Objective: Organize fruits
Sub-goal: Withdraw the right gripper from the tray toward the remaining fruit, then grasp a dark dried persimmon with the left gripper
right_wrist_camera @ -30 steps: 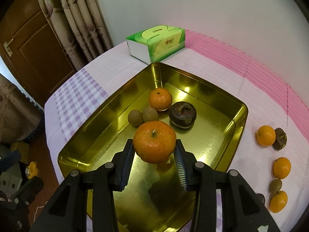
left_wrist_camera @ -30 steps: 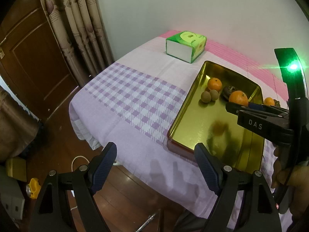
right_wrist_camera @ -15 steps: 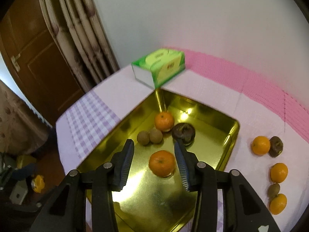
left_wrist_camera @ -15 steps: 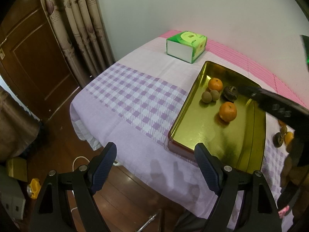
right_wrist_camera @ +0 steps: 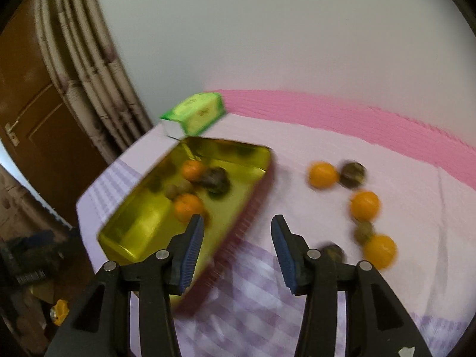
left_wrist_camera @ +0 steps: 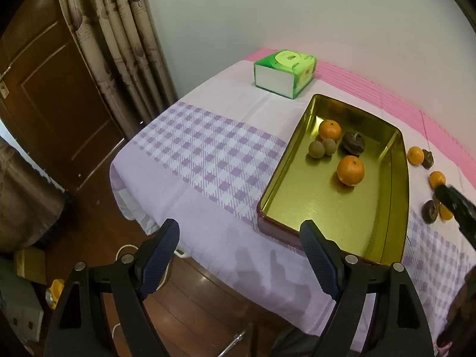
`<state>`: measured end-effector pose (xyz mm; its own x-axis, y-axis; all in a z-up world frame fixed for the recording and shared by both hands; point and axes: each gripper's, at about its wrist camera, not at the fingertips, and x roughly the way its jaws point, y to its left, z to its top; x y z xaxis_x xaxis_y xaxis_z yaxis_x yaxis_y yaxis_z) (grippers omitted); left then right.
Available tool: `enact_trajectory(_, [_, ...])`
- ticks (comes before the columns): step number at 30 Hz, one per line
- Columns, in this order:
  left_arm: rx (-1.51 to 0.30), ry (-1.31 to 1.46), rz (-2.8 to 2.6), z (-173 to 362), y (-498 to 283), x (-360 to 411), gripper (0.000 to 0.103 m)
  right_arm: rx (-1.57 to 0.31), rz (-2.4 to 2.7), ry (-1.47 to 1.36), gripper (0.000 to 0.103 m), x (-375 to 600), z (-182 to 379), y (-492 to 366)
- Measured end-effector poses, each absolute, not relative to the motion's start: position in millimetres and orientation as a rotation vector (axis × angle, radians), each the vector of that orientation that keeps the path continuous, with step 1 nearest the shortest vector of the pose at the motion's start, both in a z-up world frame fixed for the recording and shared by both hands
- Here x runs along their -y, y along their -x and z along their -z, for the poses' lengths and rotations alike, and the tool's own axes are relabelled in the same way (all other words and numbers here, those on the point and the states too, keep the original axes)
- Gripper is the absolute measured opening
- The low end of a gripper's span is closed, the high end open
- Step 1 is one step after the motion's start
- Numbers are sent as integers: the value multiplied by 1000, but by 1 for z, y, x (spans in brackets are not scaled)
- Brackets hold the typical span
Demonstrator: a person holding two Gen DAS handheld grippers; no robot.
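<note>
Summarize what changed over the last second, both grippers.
Right gripper let go of the orange, now lying in the gold tray; its jaws have been opening, empty, swinging toward the loose fruit on the cloth. Left gripper stayed open and still; tissue box unmoved.

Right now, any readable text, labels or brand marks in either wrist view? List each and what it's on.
No text can be read in either view.
Green tissue box: a pale printed emblem on top in the left wrist view, no letters legible.
Same tissue box in the right wrist view: dark marks on the side, motion-blurred, unreadable.
Gold tray, fruit, tablecloth: no lettering visible.
</note>
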<state>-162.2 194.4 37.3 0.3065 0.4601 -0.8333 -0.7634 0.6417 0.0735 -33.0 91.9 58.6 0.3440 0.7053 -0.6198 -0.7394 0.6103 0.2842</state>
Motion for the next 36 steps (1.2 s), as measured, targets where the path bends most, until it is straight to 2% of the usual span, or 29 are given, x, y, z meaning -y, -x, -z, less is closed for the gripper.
enact_trajectory(9, [-955,323,-843,-39,160,-185,83,-815,-695,44,55,8,-17,3])
enact_trajectory(15, [-949,265,-854,-42,155,-176,83,-850,-517,22,55,75,10,-21])
enact_trajectory(19, [-916,193,-853,-48,153,-164,83,-872,-423,40,55,106,27,-36])
enact_trajectory(22, [-860,139,-802,-59,150,-147,83,-882,-382,32,63,125,36,-46])
enact_trajectory(24, [-832,112,-744,-66,147,-136,83,-887,-353,26,63,135,40,-52])
enact_trajectory(31, [-814,-50,-316,-86,95,-72,83,-865,-349,20,66,141,45,-61])
enact_trajectory(36, [-887,-65,-59,-71,33,-40,83,-861,-371,-12,69,147,45,-60])
